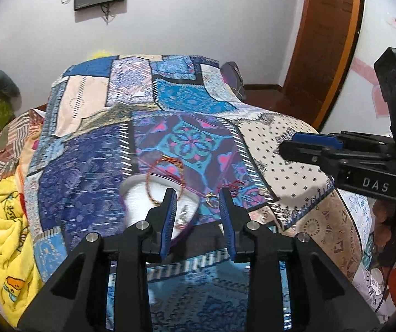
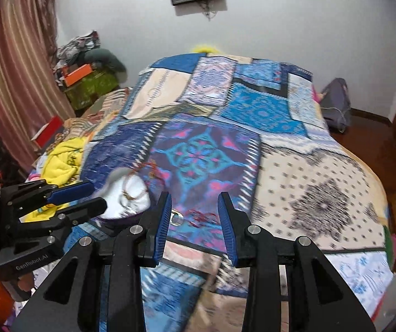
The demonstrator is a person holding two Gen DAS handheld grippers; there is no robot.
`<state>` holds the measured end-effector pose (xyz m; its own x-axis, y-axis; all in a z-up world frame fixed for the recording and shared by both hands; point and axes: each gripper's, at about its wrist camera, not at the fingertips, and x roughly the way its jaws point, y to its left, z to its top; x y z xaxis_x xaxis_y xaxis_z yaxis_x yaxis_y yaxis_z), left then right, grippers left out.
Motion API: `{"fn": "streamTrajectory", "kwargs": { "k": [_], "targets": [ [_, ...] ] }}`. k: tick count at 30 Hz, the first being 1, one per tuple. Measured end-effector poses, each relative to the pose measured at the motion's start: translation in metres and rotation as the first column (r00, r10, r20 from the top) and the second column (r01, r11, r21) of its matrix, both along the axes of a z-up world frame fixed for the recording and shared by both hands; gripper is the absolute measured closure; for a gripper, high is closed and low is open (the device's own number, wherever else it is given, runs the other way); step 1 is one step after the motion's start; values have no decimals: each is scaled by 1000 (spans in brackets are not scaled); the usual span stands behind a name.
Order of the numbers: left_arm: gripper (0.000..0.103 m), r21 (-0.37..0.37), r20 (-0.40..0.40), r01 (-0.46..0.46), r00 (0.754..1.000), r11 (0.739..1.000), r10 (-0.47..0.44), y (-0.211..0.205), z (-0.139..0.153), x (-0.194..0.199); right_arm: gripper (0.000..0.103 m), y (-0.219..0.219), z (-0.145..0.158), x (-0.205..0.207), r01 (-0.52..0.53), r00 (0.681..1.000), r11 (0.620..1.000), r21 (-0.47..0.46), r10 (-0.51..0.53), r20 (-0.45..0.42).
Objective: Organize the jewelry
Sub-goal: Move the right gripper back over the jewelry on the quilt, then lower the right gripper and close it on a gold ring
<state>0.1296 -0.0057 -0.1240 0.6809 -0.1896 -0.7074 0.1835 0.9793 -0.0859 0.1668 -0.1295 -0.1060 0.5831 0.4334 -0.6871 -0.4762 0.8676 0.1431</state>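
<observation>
A white bowl (image 1: pixel 153 191) sits on the patchwork bedspread (image 1: pixel 101 160), with a red bead bangle (image 1: pixel 164 177) leaning over its rim and small metal pieces inside. A ring (image 1: pixel 211 199) and a red thread bracelet (image 1: pixel 232 186) lie on the cloth just right of the bowl. My left gripper (image 1: pixel 198 207) is open and empty, hovering just in front of the bowl and ring. My right gripper (image 2: pixel 195 207) is open and empty above the ring (image 2: pixel 177 218) and red bracelet (image 2: pixel 203 215); the bowl (image 2: pixel 126 196) is blurred at its left.
The bed is covered by the bedspread (image 2: pixel 294 166). A yellow blanket (image 1: pixel 7 235) lies bunched at its left. Boxes and clutter (image 2: pixel 87 80) stand by the curtain. A wooden door (image 1: pixel 319 41) is at the right, and a grey bag (image 2: pixel 336 105) is on the floor.
</observation>
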Motion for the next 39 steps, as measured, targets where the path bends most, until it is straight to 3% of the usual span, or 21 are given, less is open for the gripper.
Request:
{"fn": "streamTrajectory", "kwargs": {
  "k": [7,16,30,39],
  "targets": [
    [72,-31,-60,40,997,999,-41,-22,-18,10,72,-35,-13,1,61,997,998,-25,-62,-36],
    [72,-37,-131,67,989,997,-71,-39,-44,23,71,-47,-34,4,73,992,996,-46,-77,-97],
    [72,-67,-222,43,973,997,-56,-39,-78,43,71,-38,-65,5,-2,986,997,-77,-11,-169],
    [72,-38,-215,29,976,999,-36,-36,-85,50,71,-21,-74,9,-54,981,996,-72,39,-189]
  ]
}}
